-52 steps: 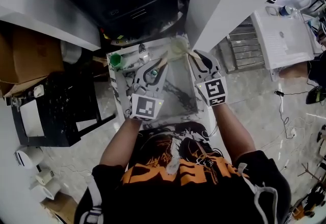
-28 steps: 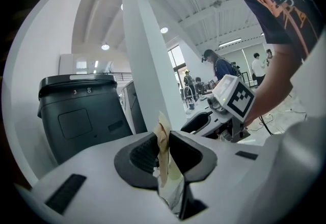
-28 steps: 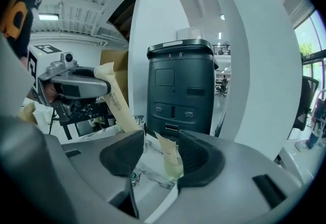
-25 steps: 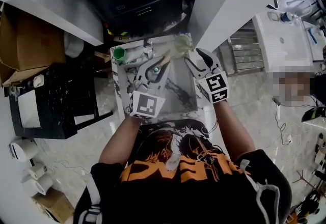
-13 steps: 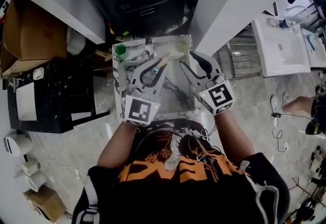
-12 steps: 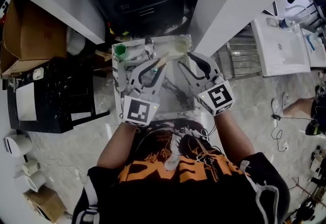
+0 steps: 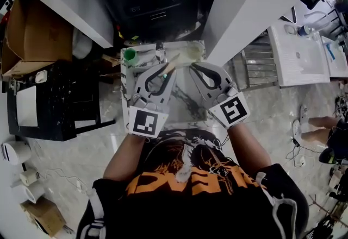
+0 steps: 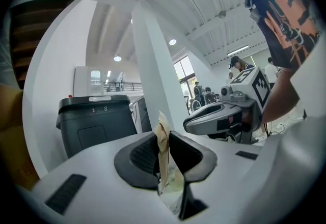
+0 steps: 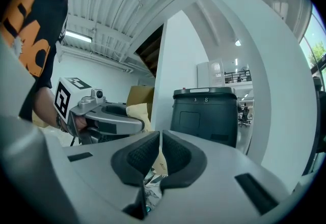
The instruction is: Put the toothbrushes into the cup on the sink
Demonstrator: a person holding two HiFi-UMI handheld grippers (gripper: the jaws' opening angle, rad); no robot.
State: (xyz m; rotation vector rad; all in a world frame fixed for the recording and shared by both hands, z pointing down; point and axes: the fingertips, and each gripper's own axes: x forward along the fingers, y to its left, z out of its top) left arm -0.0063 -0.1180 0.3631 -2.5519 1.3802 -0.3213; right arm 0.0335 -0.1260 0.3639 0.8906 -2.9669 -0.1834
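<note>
Gripping the wrapped toothbrush [image 8: 163, 136] tight in my left fingers [image 8: 145, 154] while my right fingers [image 9: 142, 154] are closing on its wrapper end, probably to tear it open; it's up over the sink [image 7: 187, 105], cup [image 7: 191, 50] just beyond.

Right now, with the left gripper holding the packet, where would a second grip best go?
Take the free end of the packet, the part standing clear above the pads of the left gripper. It is a thin, flat paper strip held upright there, so I would come from the person's right, jaws turned to close on its broad faces, probably close above the pads, where it should flex least.
</note>
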